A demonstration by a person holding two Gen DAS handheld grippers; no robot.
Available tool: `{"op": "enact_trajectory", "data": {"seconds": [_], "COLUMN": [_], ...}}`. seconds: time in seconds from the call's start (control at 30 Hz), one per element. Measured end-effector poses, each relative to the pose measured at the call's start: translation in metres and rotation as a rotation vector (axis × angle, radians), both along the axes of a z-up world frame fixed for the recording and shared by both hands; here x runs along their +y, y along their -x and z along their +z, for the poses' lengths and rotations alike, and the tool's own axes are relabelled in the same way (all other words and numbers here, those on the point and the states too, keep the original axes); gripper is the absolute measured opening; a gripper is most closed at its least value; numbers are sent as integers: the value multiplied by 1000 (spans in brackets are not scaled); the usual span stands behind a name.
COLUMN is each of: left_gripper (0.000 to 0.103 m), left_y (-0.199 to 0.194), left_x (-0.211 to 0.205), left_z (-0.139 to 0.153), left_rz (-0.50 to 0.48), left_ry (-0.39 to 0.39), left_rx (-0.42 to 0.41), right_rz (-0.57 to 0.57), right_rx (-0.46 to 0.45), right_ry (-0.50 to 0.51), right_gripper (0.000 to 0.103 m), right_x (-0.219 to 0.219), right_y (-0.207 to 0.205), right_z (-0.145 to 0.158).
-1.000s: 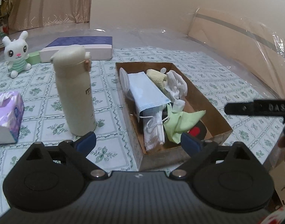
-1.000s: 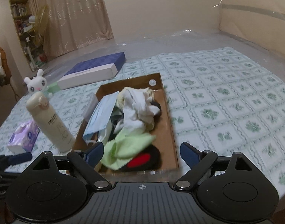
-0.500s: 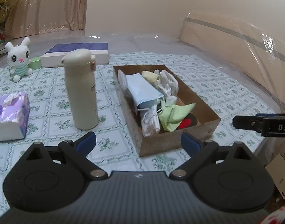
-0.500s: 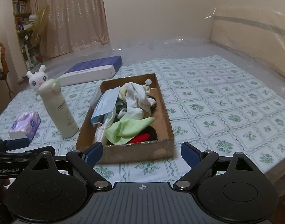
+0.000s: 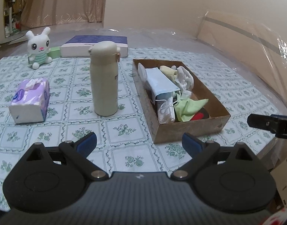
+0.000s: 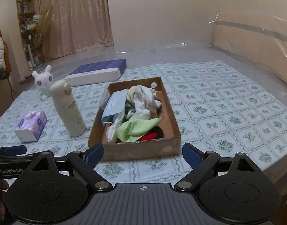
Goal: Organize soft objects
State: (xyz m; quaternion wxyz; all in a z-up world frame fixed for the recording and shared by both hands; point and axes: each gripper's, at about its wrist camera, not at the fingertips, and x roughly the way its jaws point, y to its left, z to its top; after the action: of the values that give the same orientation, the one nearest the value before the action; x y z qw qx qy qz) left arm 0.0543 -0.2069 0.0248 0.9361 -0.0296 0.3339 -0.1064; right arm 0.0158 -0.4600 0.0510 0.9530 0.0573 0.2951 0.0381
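Both hand-held grippers, left [image 5: 139, 142] and right [image 6: 142, 154], have drawn back, jaws spread and empty. The brown cardboard box [image 6: 169, 145] of soft items now lies farther off at 12 o'clock on the floral-tiled surface [image 6: 227, 101]; beige curtain [image 6: 77, 18] behind.

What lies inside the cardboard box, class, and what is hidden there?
Inside the cardboard box: a blue face mask, white cloth, green cloth and a red-and-black item partly covered. Whatever lies beneath the pile cannot be seen.

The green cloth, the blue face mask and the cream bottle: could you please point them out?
green cloth [image 6: 138, 126], right wrist view, middle of its folds.
blue face mask [image 6: 115, 104], right wrist view, pleated front.
cream bottle [image 5: 105, 86], left wrist view, body.
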Motion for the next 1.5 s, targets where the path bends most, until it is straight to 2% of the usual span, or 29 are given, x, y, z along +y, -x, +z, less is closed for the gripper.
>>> {"op": "enact_trajectory", "data": {"seconds": [0.2, 0.4, 0.53, 0.7, 0.9, 1.5], "left_gripper": [96, 96, 96, 96, 96, 96], "left_y": [12, 25, 34, 44, 54, 70], "left_x": [10, 20, 27, 32, 40, 49], "left_z": [0, 1, 2, 3, 4, -2], "left_rz": [-5, -19, -28, 7, 33, 35], "left_ry": [16, -24, -18, -31, -20, -27], "left_rx": [6, 14, 26, 27, 2, 27], "right_rz": [-9, -45, -41, -52, -25, -1], "right_rx": [-4, -4, -4, 6, 23, 47], "right_ry": [10, -2, -2, 7, 21, 13], "right_gripper": [90, 90, 90, 90, 90, 90], "right_x": [13, 26, 36, 44, 54, 66], "right_y": [12, 27, 36, 41, 50, 66], "right_z": [3, 2, 1, -2, -7, -15]}}
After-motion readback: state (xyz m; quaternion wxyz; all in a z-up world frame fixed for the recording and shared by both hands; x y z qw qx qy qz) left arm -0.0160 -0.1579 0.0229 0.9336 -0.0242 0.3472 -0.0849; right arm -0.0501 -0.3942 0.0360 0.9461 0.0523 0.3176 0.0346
